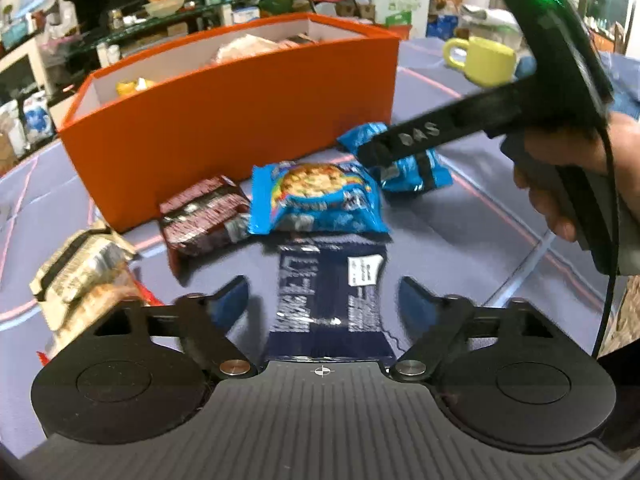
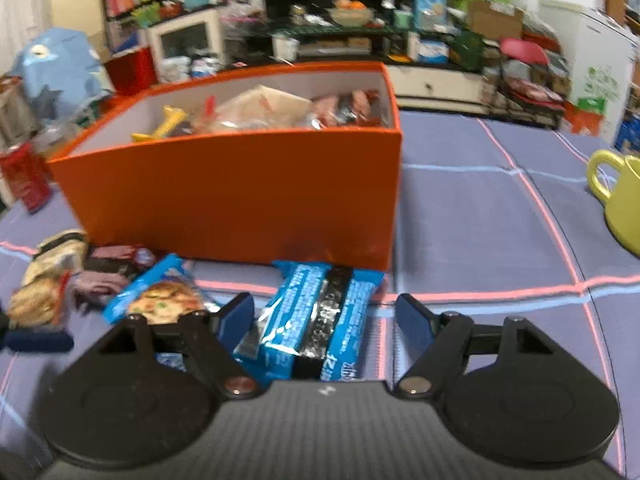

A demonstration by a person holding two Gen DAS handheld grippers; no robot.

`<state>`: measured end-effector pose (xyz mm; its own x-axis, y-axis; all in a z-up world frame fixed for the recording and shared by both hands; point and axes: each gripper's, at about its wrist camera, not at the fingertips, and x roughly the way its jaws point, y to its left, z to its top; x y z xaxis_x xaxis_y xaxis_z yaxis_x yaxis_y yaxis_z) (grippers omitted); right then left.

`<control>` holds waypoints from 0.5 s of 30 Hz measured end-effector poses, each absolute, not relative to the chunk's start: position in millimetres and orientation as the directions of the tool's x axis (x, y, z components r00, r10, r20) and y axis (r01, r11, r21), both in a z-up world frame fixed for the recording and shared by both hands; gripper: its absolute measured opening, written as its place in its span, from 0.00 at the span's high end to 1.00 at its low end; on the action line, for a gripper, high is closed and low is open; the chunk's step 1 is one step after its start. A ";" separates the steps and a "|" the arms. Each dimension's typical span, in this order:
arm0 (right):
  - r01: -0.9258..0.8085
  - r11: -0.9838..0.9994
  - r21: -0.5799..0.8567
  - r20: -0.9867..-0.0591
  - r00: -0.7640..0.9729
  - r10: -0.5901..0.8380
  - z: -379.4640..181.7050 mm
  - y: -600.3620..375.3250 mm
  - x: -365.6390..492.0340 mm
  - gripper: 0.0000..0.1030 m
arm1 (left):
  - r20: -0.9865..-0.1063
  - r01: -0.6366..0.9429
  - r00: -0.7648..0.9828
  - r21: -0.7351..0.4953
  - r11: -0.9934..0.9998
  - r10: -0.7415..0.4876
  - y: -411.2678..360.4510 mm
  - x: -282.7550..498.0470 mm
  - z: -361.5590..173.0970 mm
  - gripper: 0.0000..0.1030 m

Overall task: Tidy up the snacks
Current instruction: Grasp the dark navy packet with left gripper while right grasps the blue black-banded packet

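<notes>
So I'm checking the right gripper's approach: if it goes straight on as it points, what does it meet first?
Most likely the light blue snack pack, lying between the open right gripper's fingers; the orange box stands just behind it.

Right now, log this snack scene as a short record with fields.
container: orange box, open top, already holding several snacks
left gripper: open, a dark blue packet between its fingers, not clamped
right gripper: open, over a light blue packet lying in front of the box
other loose snacks: cookie packet, dark red packet, beige packet, all on the table outside the box
bystander item: yellow-green mug, to the right of the box
surface: blue checked tablecloth
</notes>
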<state>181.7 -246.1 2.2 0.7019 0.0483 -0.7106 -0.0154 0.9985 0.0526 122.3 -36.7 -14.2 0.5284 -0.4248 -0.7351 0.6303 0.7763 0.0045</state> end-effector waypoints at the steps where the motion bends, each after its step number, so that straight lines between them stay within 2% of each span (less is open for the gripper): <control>1: 0.001 0.998 0.062 -0.729 0.683 0.045 -0.5 -247.0 184.8 0.26 | -0.743 0.631 0.517 -0.006 0.776 -0.426 -39.0 122.7 -16.5 0.55; 2: 0.017 0.997 0.076 -0.738 0.673 0.045 -2.5 -247.9 185.7 0.28 | -0.735 0.622 0.528 -0.006 0.783 -0.426 -40.6 121.6 -16.4 0.60; 3: 0.017 0.998 0.061 -0.741 0.670 0.033 -2.5 -245.8 185.5 0.31 | -0.734 0.618 0.530 -0.008 0.786 -0.425 -40.5 120.7 -14.6 0.70; 6: 0.003 1.000 0.009 -0.751 0.660 0.005 -0.7 -240.5 180.9 0.48 | -0.733 0.601 0.530 -0.032 0.799 -0.427 -39.8 124.5 -13.1 0.72; 10: -0.035 0.998 0.053 -0.762 0.645 0.063 3.5 -249.6 174.7 0.50 | -0.736 0.567 0.527 -0.069 0.821 -0.425 -35.7 123.2 -9.3 0.77; 15: -0.052 0.998 0.046 -0.727 0.684 0.069 23.1 -255.8 157.9 0.50 | -0.706 0.540 0.566 -0.074 0.839 -0.426 -29.8 112.2 9.6 0.79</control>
<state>157.9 -255.8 23.1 0.6836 0.0686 -0.7266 -0.0517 0.9976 0.0455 112.2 -29.8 9.6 0.5660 -0.4264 -0.7056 0.5397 0.8386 -0.0739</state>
